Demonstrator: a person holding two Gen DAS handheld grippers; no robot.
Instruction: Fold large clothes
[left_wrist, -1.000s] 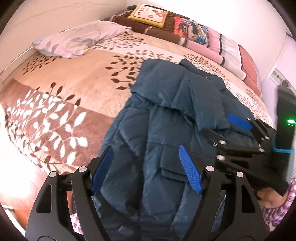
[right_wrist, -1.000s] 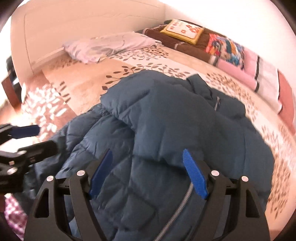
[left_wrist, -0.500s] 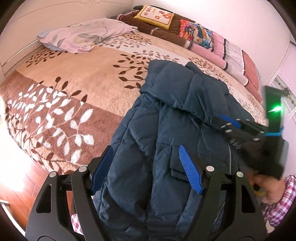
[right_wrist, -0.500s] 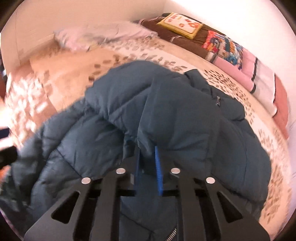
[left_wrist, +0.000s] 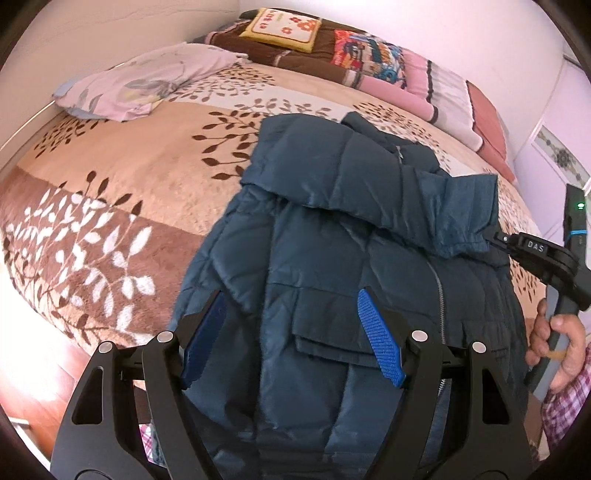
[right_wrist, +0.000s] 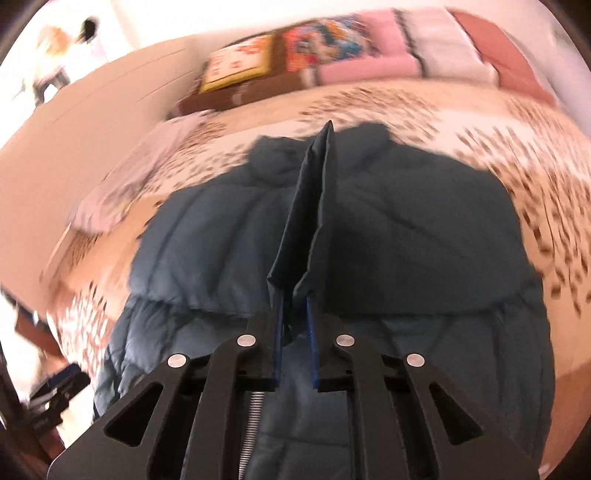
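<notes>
1. A dark blue quilted puffer jacket (left_wrist: 351, 258) lies front-up on a bed covered by a beige and brown leaf-patterned blanket (left_wrist: 122, 206). It fills the centre and lower half of both views.
2. The right gripper (right_wrist: 295, 321) is clamped on a thin fold of the jacket's fabric, which stands up as a ridge in the frame's centre. This is probably the sleeve end, pulled across the chest to narrow the garment.
3. In the left wrist view, that gripper sits at the right edge, pinching the sleeve cuff (left_wrist: 469, 236).
4. The left gripper (left_wrist: 295, 343) hovers over the jacket's lower front, jaws spread wide and holding nothing, likely ready to steady the hem.
5. A lilac pillow (left_wrist: 144, 81) rests upper left.
</notes>
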